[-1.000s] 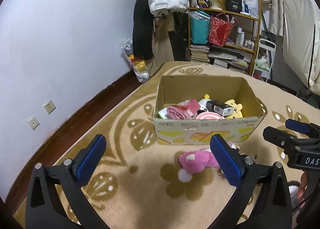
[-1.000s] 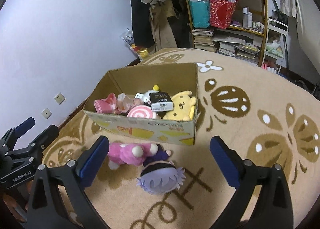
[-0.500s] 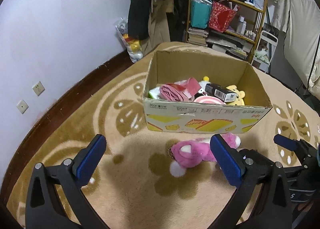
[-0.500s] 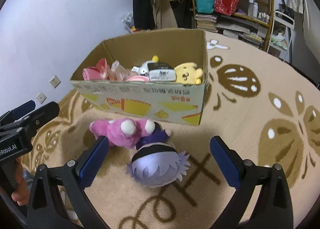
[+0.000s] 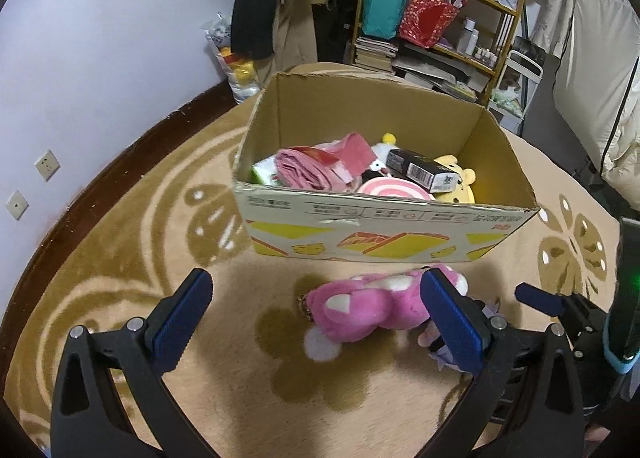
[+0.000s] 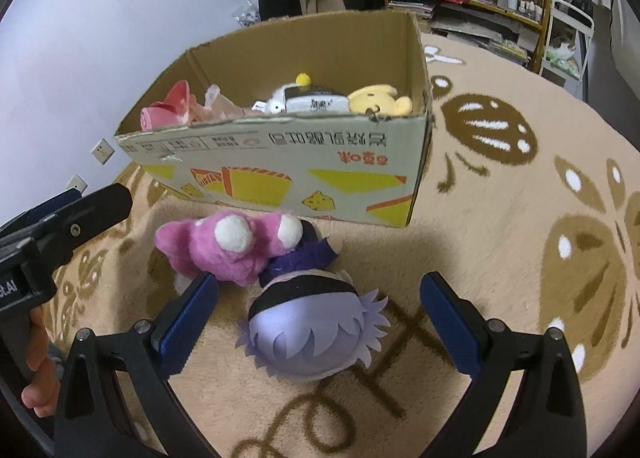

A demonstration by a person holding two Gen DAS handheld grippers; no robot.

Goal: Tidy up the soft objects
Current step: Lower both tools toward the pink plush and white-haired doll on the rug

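Observation:
A pink plush toy (image 5: 360,308) (image 6: 228,246) lies on the carpet just in front of an open cardboard box (image 5: 384,224) (image 6: 280,170). A plush doll with a lavender head (image 6: 316,334) lies against it; only its edge (image 5: 440,354) shows in the left wrist view. The box holds a yellow plush (image 5: 460,188), a pink striped round piece (image 5: 394,192), a dark carton (image 5: 420,170) and pink soft items (image 5: 308,170). My left gripper (image 5: 318,320) is open, low, with the pink plush between its fingers. My right gripper (image 6: 318,328) is open around the lavender doll.
The floor is a beige carpet (image 6: 500,238) with brown patterns. A purple wall with sockets (image 5: 46,164) runs on the left. A cluttered shelf (image 5: 440,18) with bags, hanging clothes and a plastic bag (image 5: 236,62) stand behind the box.
Both grippers have moved forward and down toward the two plush toys; the box and toys look larger. Both stay open, and the toys have not moved.

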